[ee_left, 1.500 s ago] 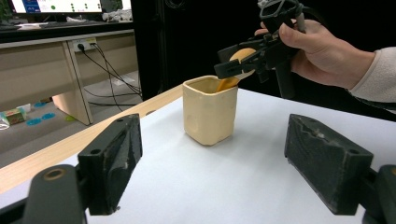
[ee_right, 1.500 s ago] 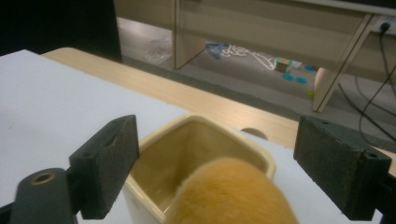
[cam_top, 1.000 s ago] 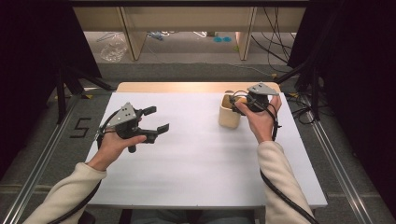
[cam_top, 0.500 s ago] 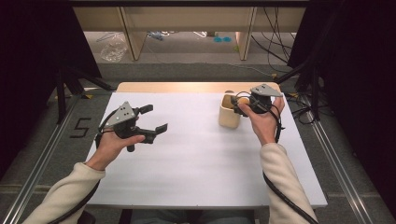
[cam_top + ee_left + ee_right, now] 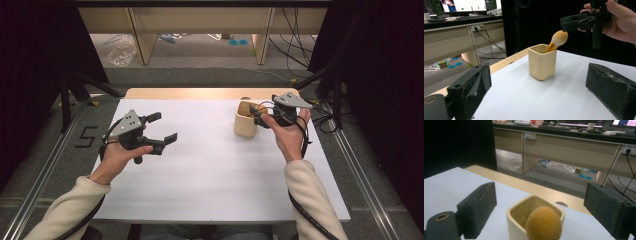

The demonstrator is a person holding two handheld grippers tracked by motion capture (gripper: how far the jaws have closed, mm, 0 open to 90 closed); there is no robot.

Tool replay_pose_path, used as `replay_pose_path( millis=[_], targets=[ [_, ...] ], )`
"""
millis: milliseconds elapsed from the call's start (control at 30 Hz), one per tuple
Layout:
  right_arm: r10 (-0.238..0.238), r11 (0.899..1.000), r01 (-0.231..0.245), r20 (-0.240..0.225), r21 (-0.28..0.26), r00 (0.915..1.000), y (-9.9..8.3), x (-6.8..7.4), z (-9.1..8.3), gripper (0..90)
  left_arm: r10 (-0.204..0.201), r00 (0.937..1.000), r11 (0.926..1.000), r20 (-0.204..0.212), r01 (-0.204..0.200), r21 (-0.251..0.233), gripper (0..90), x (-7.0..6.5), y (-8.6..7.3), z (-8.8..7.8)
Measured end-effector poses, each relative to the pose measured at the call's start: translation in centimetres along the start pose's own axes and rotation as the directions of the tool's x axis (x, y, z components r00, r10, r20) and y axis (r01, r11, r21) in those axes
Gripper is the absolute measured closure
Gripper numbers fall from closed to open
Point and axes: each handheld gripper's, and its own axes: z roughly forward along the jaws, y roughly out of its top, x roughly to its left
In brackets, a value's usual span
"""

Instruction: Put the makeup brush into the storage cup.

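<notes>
Cream ceramic cup (image 5: 246, 125) at worktop (image 5: 210, 170) far edge has the brush (image 5: 557, 40) leaning inside; right tongs (image 5: 571, 21) wide open, empty, above it—lift straight clear; left tongs (image 5: 162, 127) open, just widened, idle.

Room, as seen from beside the table (image 5: 210, 170): white top with a bare wooden strip (image 5: 200, 93) along its far edge. Grey floor (image 5: 200, 50) beyond, marked with a "5" (image 5: 86, 137). Beige desks (image 5: 564, 147) stood behind, monitors (image 5: 461, 5) lit on them. Black curtains (image 5: 30, 55) hung at both sides. Cables (image 5: 295, 30) trailed; a clear plastic bag (image 5: 121, 50) lay underneath.
</notes>
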Motion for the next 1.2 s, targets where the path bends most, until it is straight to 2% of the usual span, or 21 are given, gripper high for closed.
replay_pose_path(
  millis=[167, 467, 633, 800, 833, 967, 1033, 1100, 1133, 1200],
  targets=[
    [0.0, 1.0, 0.0, -0.013, -0.006, 0.9999, -0.1, 0.4, -1.0, 11.9, -0.006, 0.9999, 1.0, -0.01, 0.006, -0.002, 5.8, 0.0, 0.0, -0.4],
    [-0.014, 1.0, 0.012, -0.076, -0.021, 0.997, -0.4, 1.3, -3.9, 12.0, -0.004, 0.9997, 1.0, -0.025, 0.004, -0.006, 5.6, -0.4, -0.2, -1.6],
    [0.015, 1.0, -0.018, -0.104, -0.026, 0.9944, -0.9, 2.0, -5.3, 12.0, -0.008, 0.9994, 0.9999, -0.033, 0.008, -0.014, 5.4, -0.8, -0.2, -2.4],
    [0.007, 1.0, -0.009, -0.13, -0.018, 0.9915, -1.4, 2.6, -6.4, 11.6, 0.008, 0.9994, 0.9999, -0.034, -0.008, -0.013, 5.1, -1.0, -0.3, -3.1],
    [0.015, 1.0, -0.017, -0.142, -0.017, 0.9898, -1.5, 2.7, -6.6, 11.6, -0.009, 0.9992, 0.9998, -0.038, 0.008, -0.018, 5.1, -1.1, -0.4, -3.3],
    [0.016, 0.999, -0.02, -0.156, -0.027, 0.9877, -1.8, 3.3, -7.3, 11.3, -0.001, 0.9991, 0.9999, -0.042, 0.0, -0.016, 5.0, -1.1, -0.5, -3.8],
    [0.014, 0.999, -0.019, -0.166, -0.027, 0.986, -1.9, 3.4, -7.7, 10.8, -0.01, 0.9988, 0.9997, -0.049, 0.009, -0.022, 5.0, -1.2, -0.6, -4.0],
    [0.009, 1.0, -0.013, -0.161, -0.023, 0.987, -1.9, 3.3, -8.2, 10.8, 0.002, 0.9987, 0.9998, -0.052, -0.003, -0.019, 5.0, -1.1, -0.6, -4.3],
    [0.01, 1.0, -0.015, -0.159, -0.026, 0.9872, -2.0, 3.2, -8.4, 10.8, -0.014, 0.9982, 0.9997, -0.058, 0.013, -0.02, 4.9, -1.2, -0.7, -4.4],
    [0.006, 1.0, -0.01, -0.156, -0.027, 0.9878, -2.1, 3.2, -8.9, 10.8, -0.014, 0.998, 0.9996, -0.061, 0.013, -0.024, 4.9, -1.2, -0.7, -4.7]
  ],
)
